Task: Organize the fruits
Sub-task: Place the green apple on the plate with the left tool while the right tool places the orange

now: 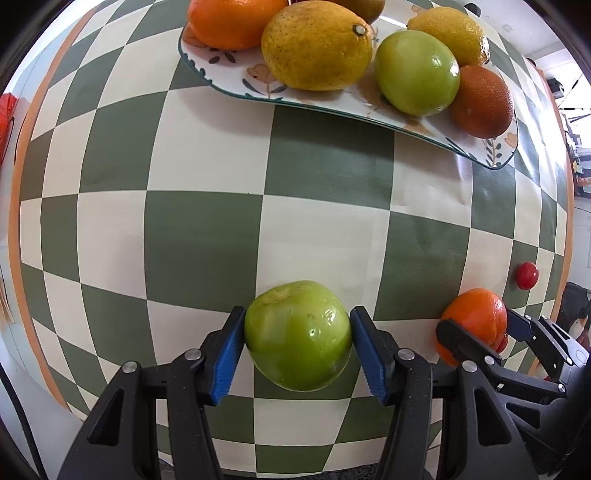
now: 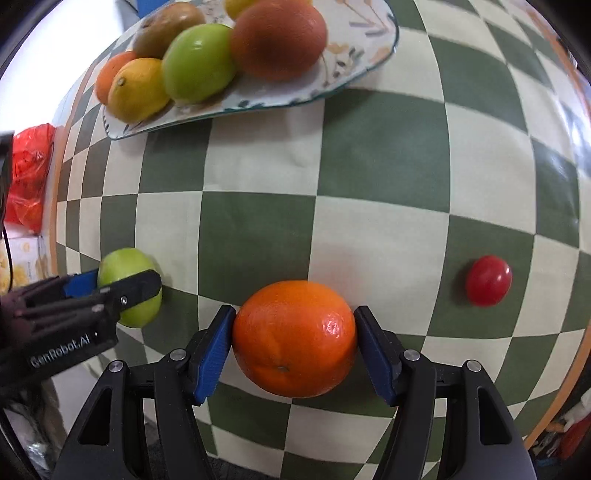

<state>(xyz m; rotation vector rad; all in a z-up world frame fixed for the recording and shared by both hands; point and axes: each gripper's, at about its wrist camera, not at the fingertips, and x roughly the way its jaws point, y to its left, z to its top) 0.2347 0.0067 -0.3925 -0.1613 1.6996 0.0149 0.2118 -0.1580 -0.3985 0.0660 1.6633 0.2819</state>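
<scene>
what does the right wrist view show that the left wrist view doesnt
Only the right wrist view shows the brownish fruit at the plate's back and the GenRobot.AI label. Only the left wrist view shows a second lemon behind the plate's apple. Both show the plate, the left gripper around the green apple, the right gripper around the orange, and the tomato.
</scene>
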